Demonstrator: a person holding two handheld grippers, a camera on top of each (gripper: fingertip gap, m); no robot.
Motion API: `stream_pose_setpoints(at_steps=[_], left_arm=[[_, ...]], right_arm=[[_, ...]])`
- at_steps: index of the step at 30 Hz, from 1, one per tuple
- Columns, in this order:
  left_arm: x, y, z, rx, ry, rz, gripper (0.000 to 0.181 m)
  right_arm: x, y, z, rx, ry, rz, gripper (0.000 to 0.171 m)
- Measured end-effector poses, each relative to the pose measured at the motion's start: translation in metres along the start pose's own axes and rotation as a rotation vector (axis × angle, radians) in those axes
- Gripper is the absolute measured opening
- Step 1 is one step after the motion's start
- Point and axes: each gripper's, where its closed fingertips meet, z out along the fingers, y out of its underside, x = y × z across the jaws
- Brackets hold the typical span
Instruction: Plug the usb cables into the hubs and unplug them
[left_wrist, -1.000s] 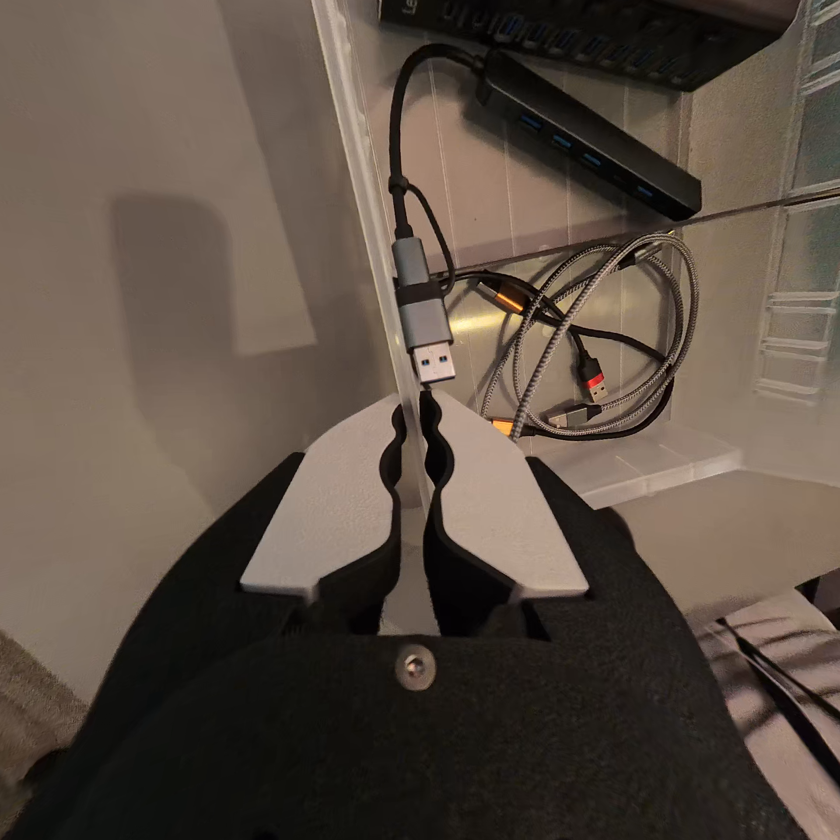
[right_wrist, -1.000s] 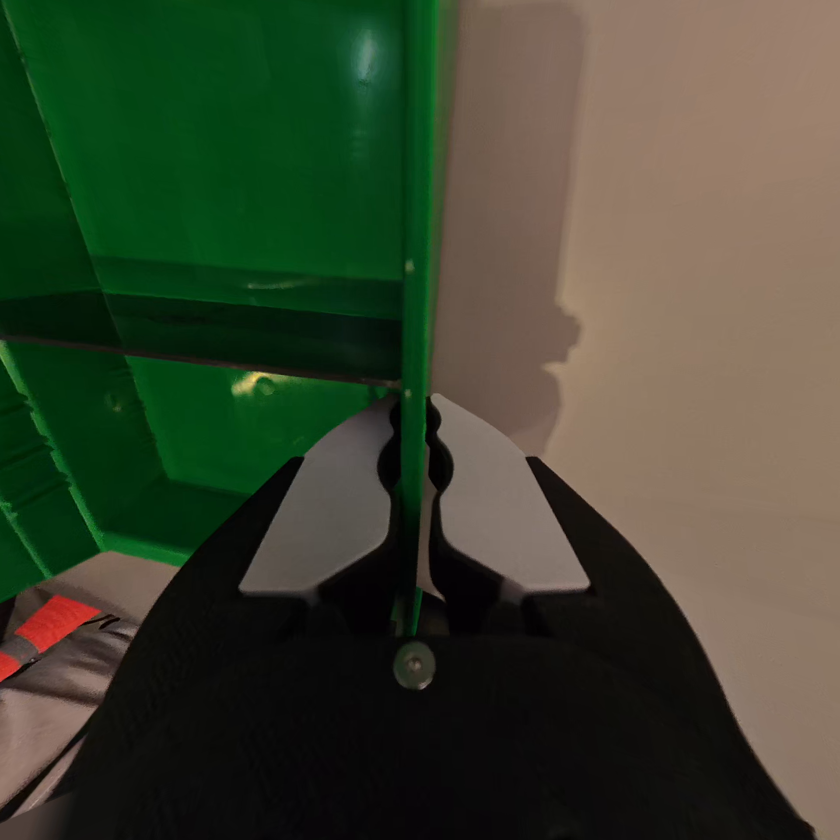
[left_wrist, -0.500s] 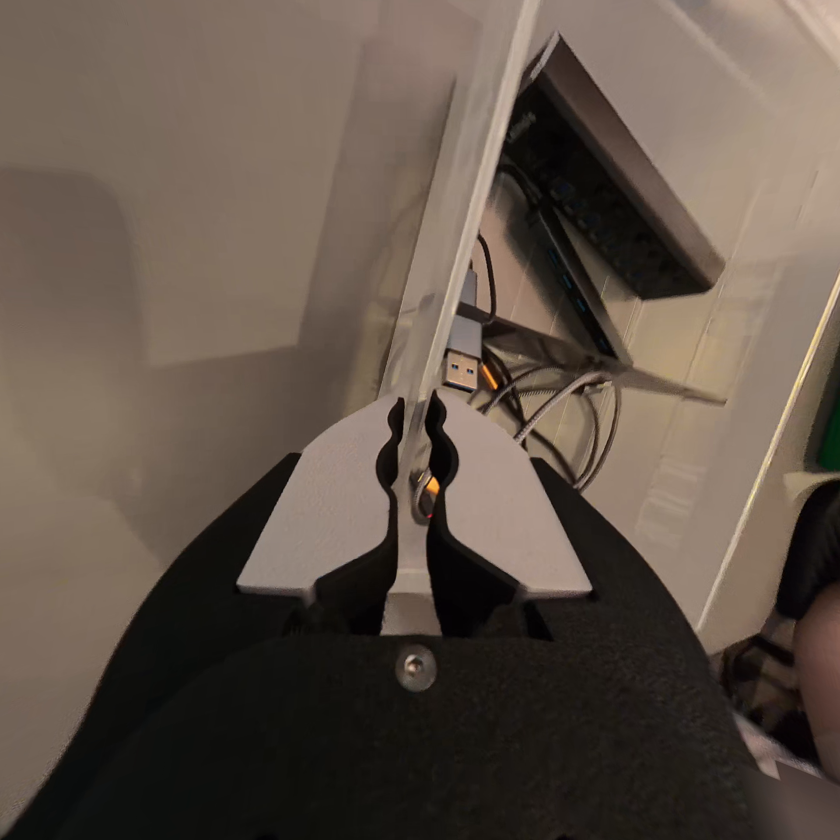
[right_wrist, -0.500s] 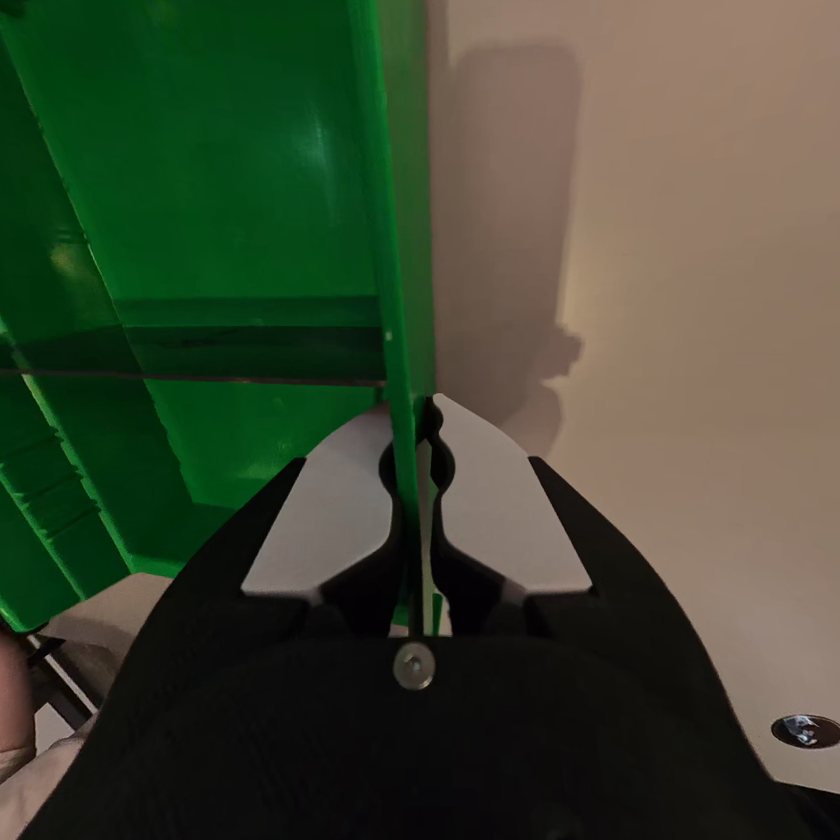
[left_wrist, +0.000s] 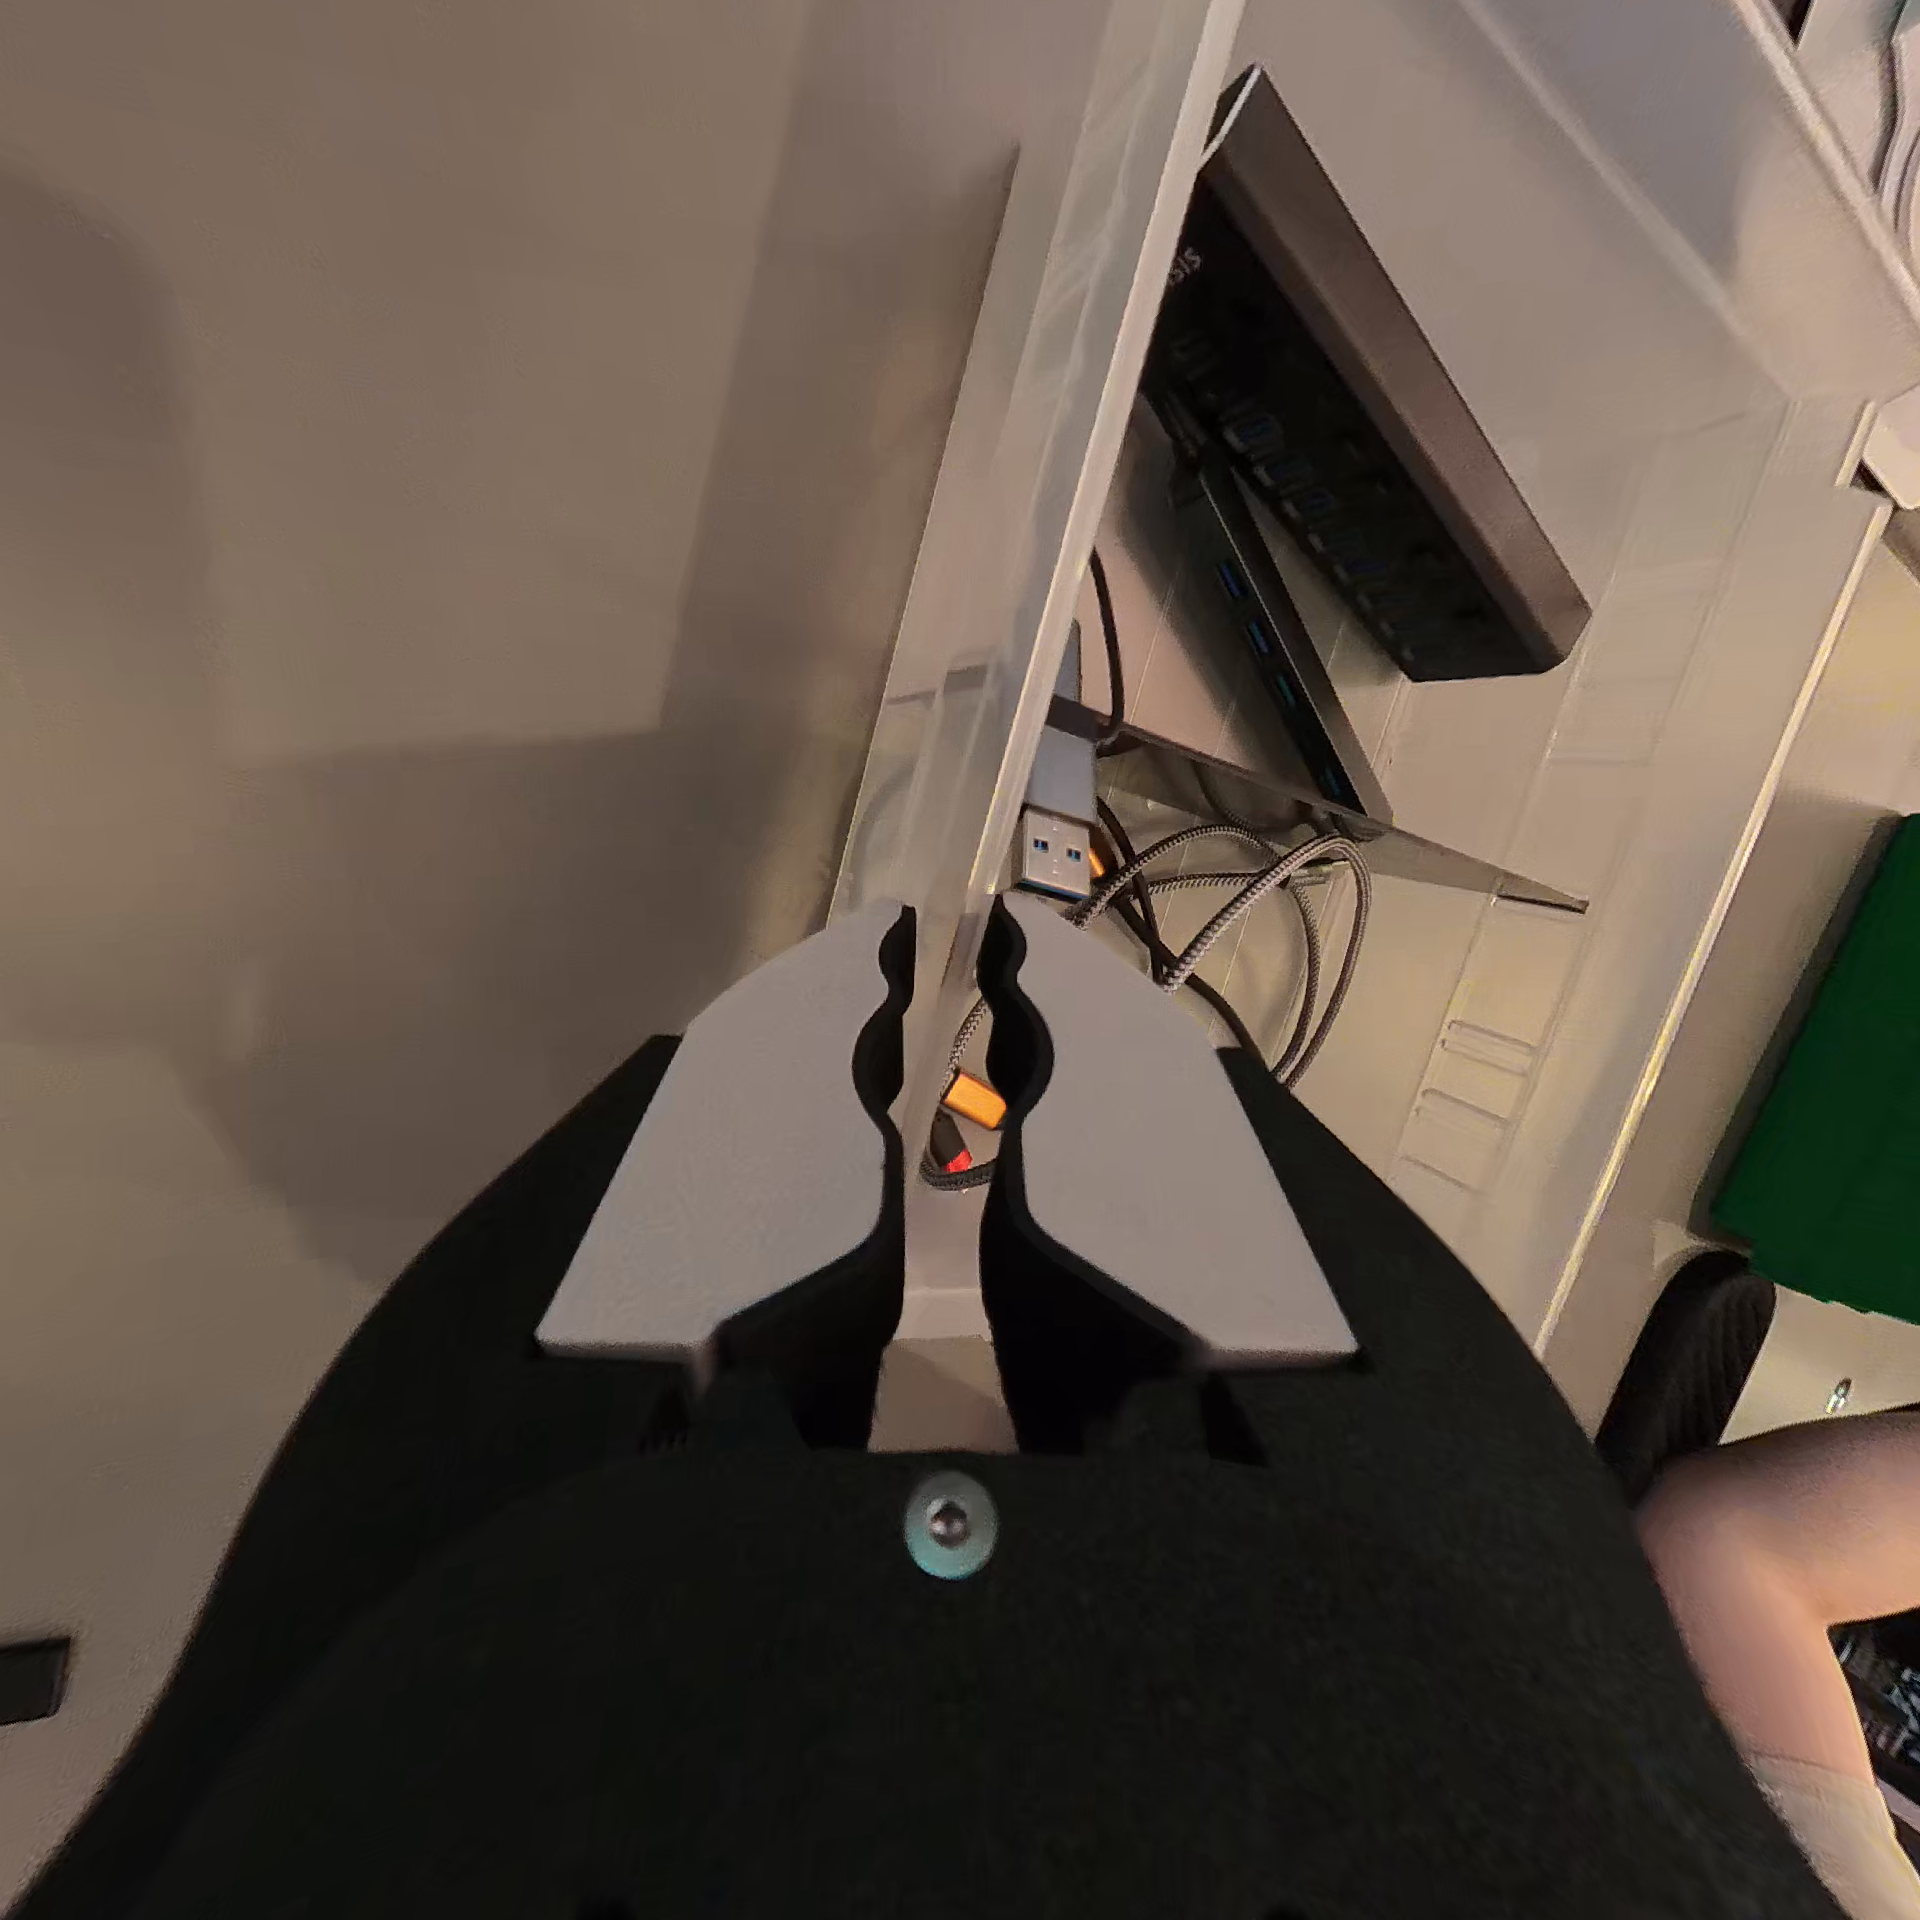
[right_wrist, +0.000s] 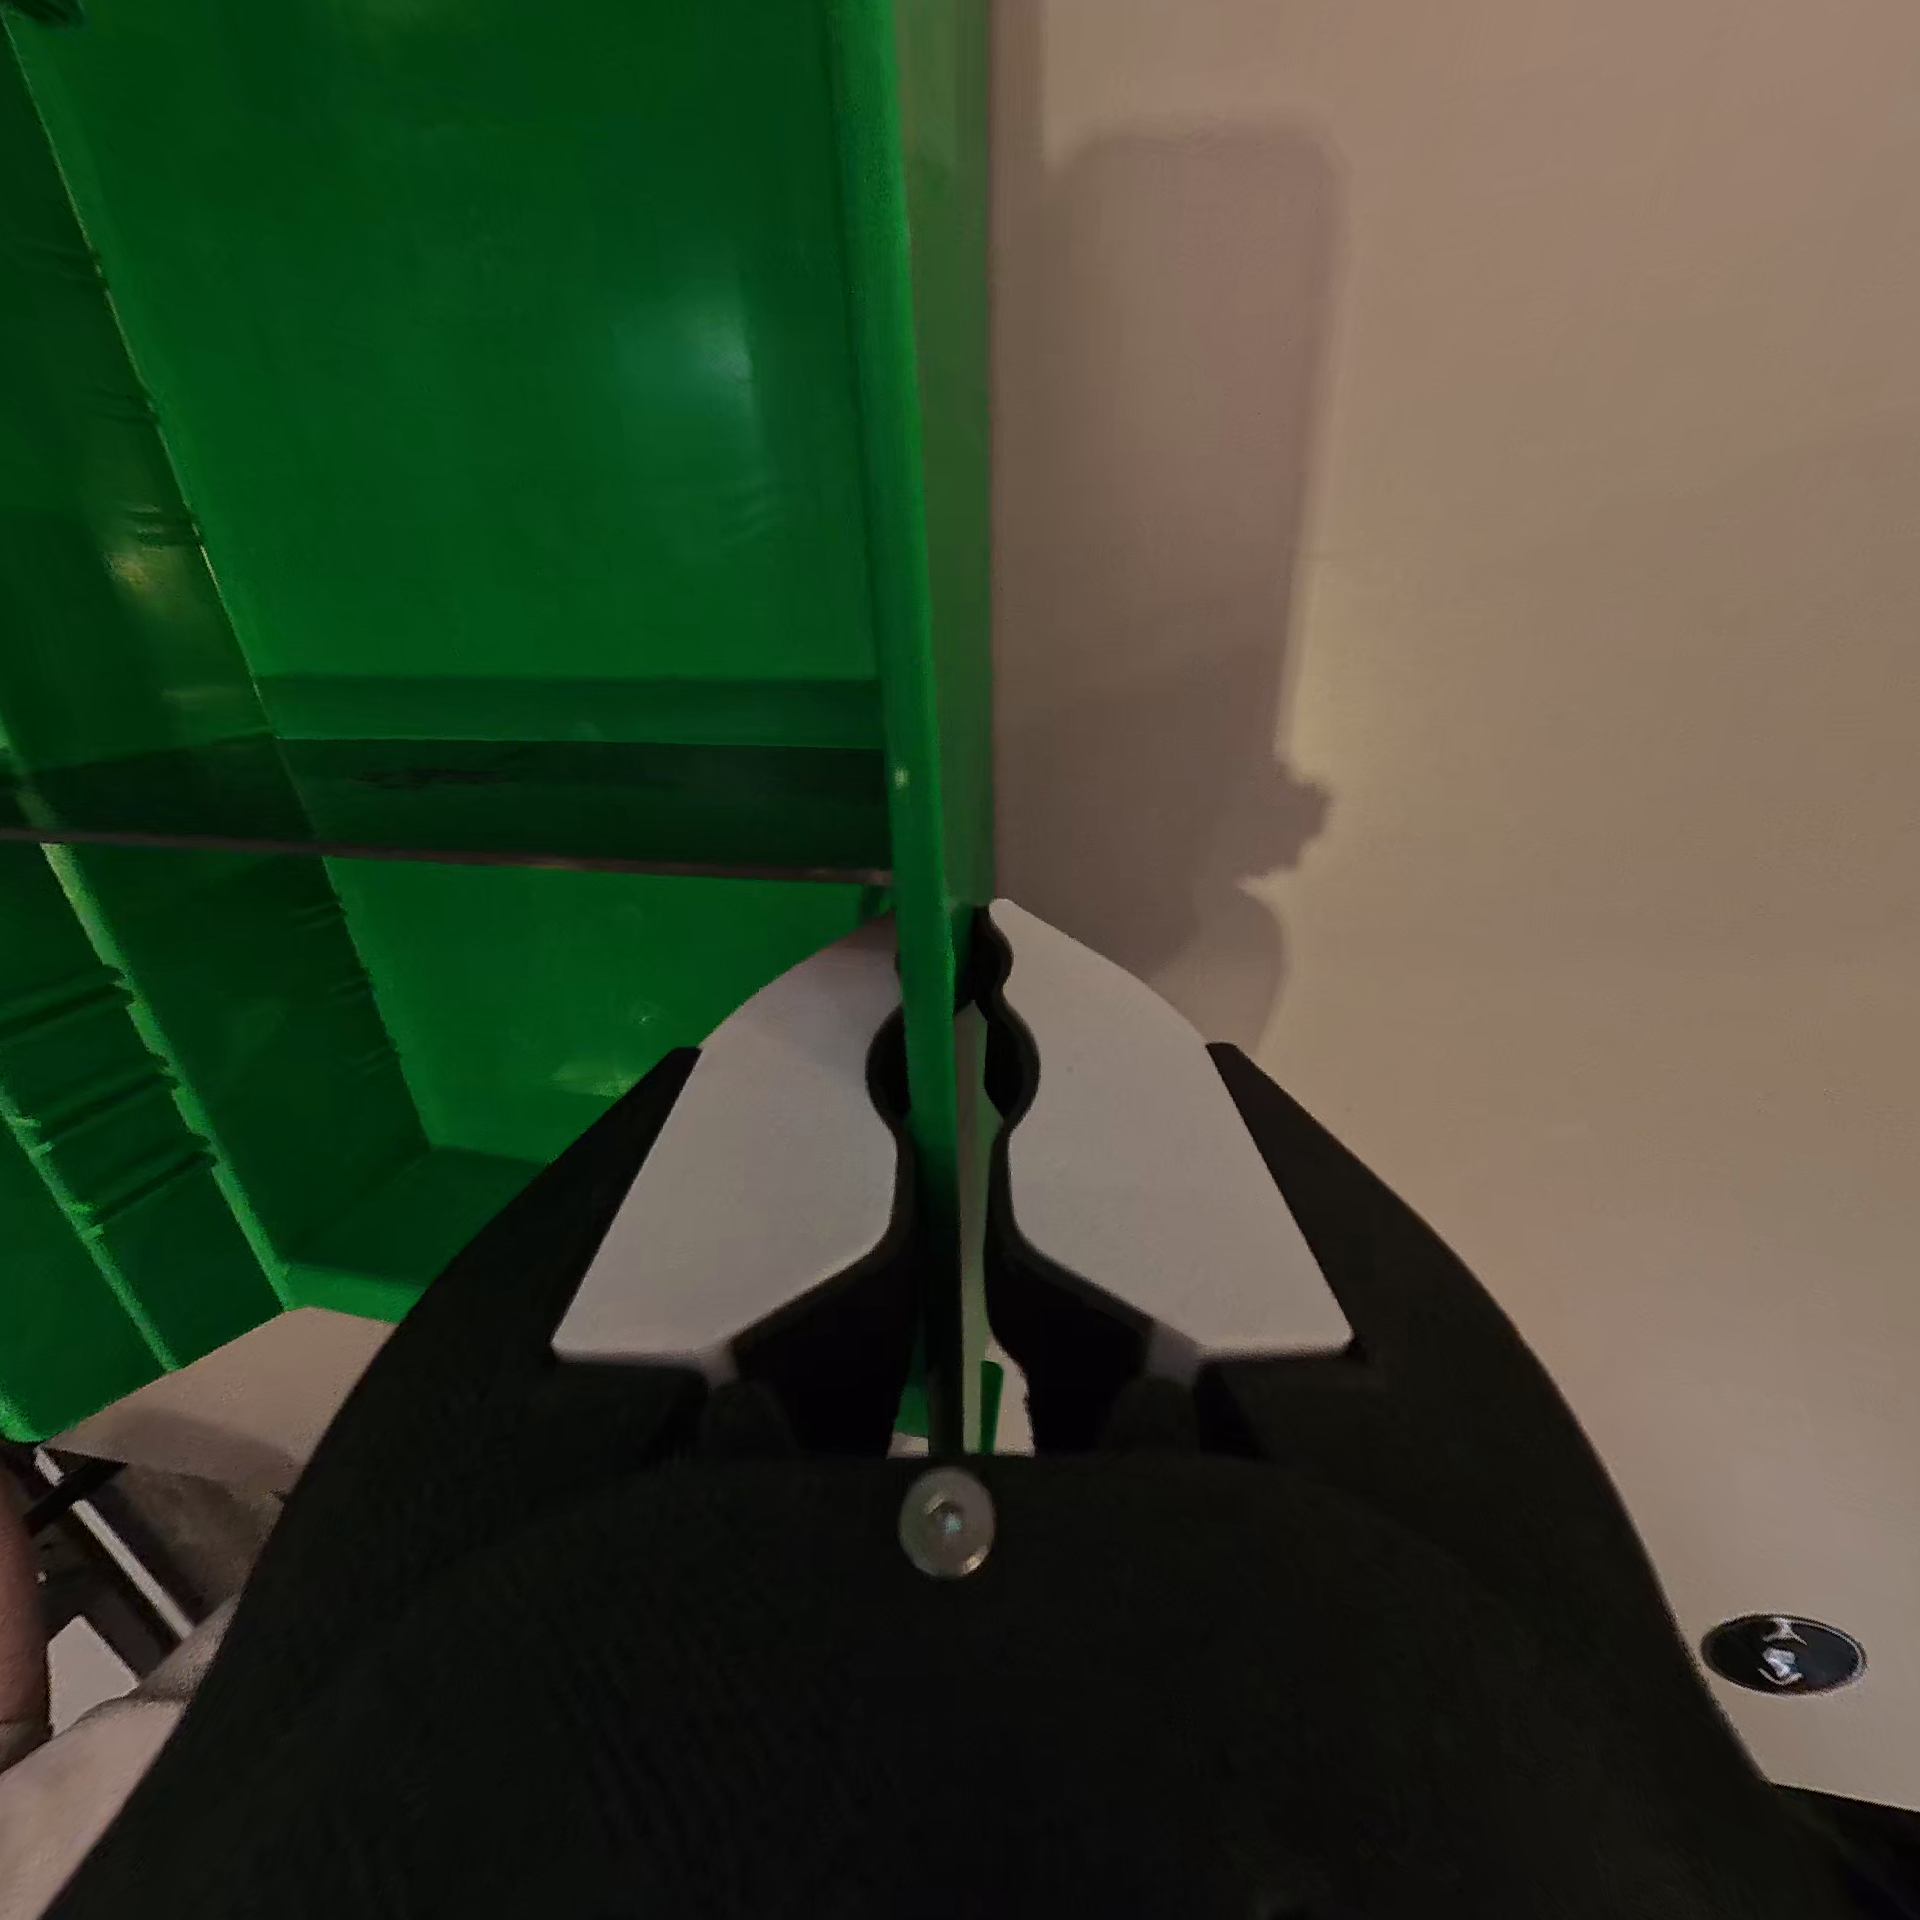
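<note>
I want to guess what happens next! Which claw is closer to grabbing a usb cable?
Probably the left claw. It pinches the clear bin's wall, right beside the silver usb plug and braided cables. The right claw pinches the green bin, which shows no cables.

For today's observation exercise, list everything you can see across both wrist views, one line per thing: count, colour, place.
Clear plastic bin: one, translucent, its wall between the left gripper's fingers.
Green bin: one, bright green, its wall between the right gripper's fingers.
USB hubs: two, black, inside the clear bin.
USB-A plug: one, silver with blue insert, beside the clear wall.
Braided cables: count unclear, grey and black with orange and red ends, coiled below the hubs.
Table: one, beige, under everything.
Left gripper: black and grey, clamping the clear wall.
Right gripper: black and grey, clamping the green wall.
</note>
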Motion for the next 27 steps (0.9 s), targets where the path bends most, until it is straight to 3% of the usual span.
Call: stream_pose_setpoints(at_steps=[13, 22, 27], left_arm=[[0.022, 0.01, 0.007, -0.065, 0.102, 0.041, 0.012], [0.015, -0.001, 0.006, -0.03, 0.045, 0.074, 0.011], [0.015, -0.019, -0.024, 0.134, -0.009, 0.107, 0.02]], right_arm=[[-0.005, -0.006, 0.002, 0.021, -0.015, -0.004, 0.009], [-0.005, -0.008, 0.002, 0.025, -0.011, -0.005, 0.01], [-0.004, -0.016, -0.007, 0.106, -0.028, 0.027, 0.016]])
